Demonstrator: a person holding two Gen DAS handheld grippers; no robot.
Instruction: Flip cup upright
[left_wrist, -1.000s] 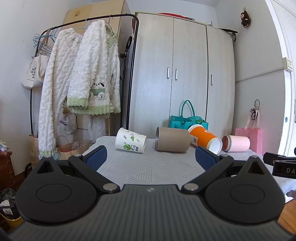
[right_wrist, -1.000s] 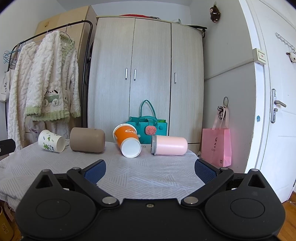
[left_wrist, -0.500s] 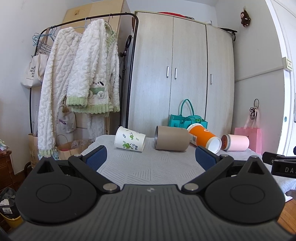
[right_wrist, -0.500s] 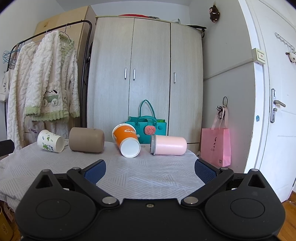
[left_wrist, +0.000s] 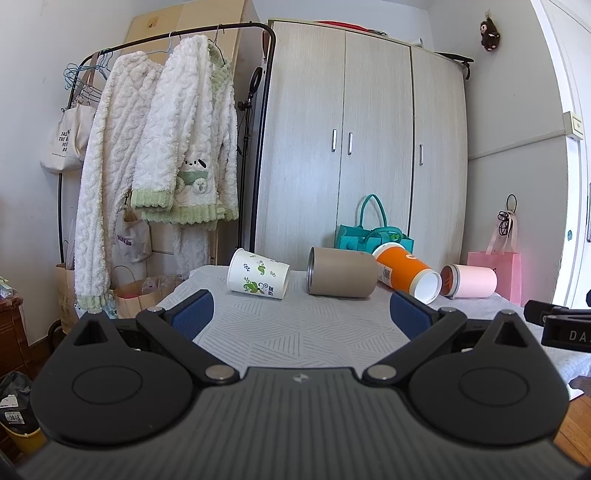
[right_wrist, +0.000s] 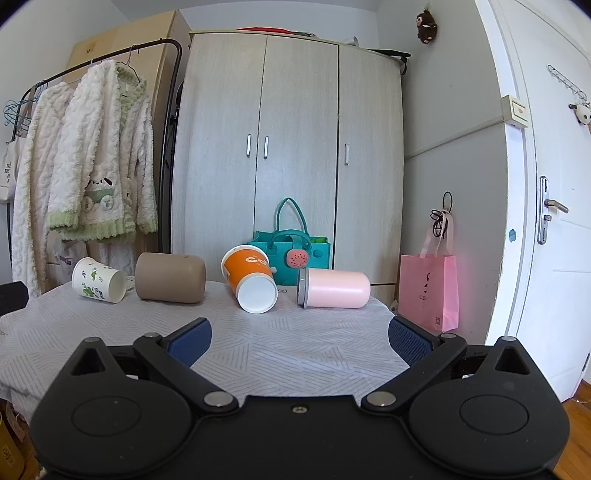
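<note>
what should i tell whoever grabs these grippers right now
Left gripper: open, empty, short of the cups.
Right gripper: open, empty, also short of them.
Four cups lie on their sides in a row on the table: white leaf-print cup, brown cup, orange cup, pink cup.
Done: nothing, none upright.
Left: grasp each cup and stand it upright.

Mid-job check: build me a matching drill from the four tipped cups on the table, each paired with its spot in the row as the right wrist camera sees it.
Cups:
1. leaf-print paper cup
2. tan cup
3. orange paper cup
4. pink cup

Spots:
a. far right
b. second from left
c. far left
d. second from right

Pairs: 1-c, 2-b, 3-d, 4-a
</note>
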